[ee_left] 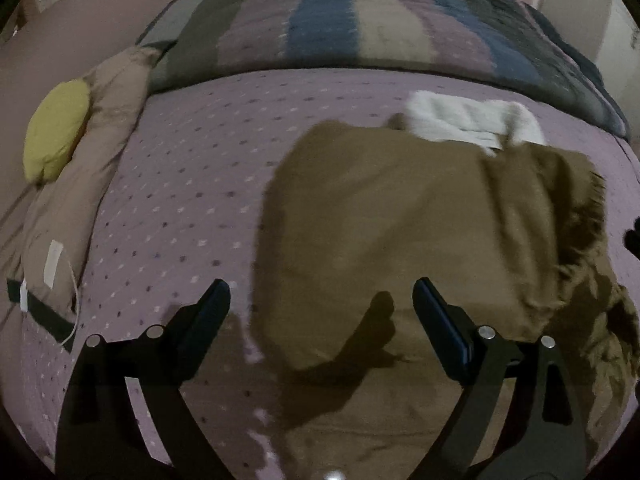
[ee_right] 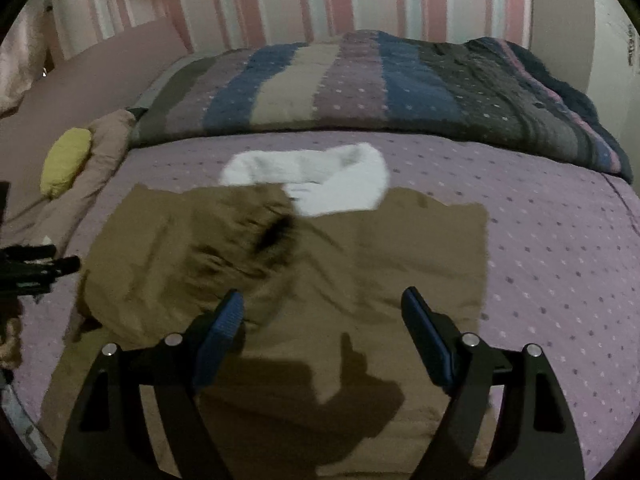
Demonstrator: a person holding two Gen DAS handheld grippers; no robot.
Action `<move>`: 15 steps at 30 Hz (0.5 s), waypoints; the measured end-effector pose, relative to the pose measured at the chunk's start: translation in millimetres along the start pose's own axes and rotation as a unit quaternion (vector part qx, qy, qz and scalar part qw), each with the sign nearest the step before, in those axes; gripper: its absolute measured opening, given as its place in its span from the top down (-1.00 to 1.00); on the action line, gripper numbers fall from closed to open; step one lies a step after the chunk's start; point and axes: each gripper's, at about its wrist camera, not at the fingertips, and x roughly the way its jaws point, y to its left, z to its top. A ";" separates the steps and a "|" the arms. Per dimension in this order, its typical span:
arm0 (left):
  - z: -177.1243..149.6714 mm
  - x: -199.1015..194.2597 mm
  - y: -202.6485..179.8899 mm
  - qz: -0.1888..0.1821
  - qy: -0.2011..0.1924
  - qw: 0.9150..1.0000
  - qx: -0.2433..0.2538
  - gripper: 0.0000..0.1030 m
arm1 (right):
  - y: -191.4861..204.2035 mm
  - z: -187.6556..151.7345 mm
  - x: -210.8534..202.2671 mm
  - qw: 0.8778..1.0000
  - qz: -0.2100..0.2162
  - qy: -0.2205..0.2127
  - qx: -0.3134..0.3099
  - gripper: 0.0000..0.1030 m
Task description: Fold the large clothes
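1. Left gripper (ee_left: 322,300): jaws wide apart, holding nothing, above the brown garment (ee_left: 400,220).
2. Right gripper (ee_right: 322,308): jaws wide apart, empty, over the garment (ee_right: 360,280).
3. Garment lies on the bed (ee_right: 560,260), partly folded; white cloth (ee_right: 320,180) touches its far edge.

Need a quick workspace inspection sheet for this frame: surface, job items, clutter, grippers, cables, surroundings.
Surface: bed with lilac dotted bedspread.
Job's things: brown garment spread flat, its left part rumpled and bunched; white garment lies at its far edge, partly overlapping.
Clutter: yellow cushion on a tan pillow at the left edge; striped quilt bundled along the far side.
Grippers: left gripper open, holding nothing; right gripper open, holding nothing; both over the brown garment.
Cables: thin white cord by the pillow.
Surroundings: pink-striped wall behind the bed.
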 end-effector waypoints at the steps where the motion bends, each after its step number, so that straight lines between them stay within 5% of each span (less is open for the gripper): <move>1: 1.1 3.2 7.9 0.003 0.000 1.000 -0.004 -0.79 | 3.8 3.2 1.1 1.000 0.008 -0.001 0.004 -0.58; 5: 2.9 18.0 31.3 0.005 0.011 1.000 -0.023 -0.84 | 16.1 15.1 20.1 0.999 0.027 0.013 0.034 -0.76; 10: -4.0 31.3 37.5 0.001 0.018 0.999 -0.039 -0.84 | 17.2 14.9 54.1 0.994 0.047 0.053 0.084 -0.74; 12: -5.1 31.3 35.5 0.003 0.015 0.999 -0.035 -0.84 | 17.6 10.6 60.5 0.993 0.054 0.059 0.089 -0.40; 13: -3.8 32.0 32.0 0.003 0.014 0.999 -0.031 -0.84 | 18.4 8.7 62.0 0.993 0.059 0.061 0.086 0.04; 15: -4.1 27.5 29.9 0.005 0.010 1.000 -0.025 -0.84 | 18.1 6.9 61.8 0.994 0.051 0.059 0.076 0.33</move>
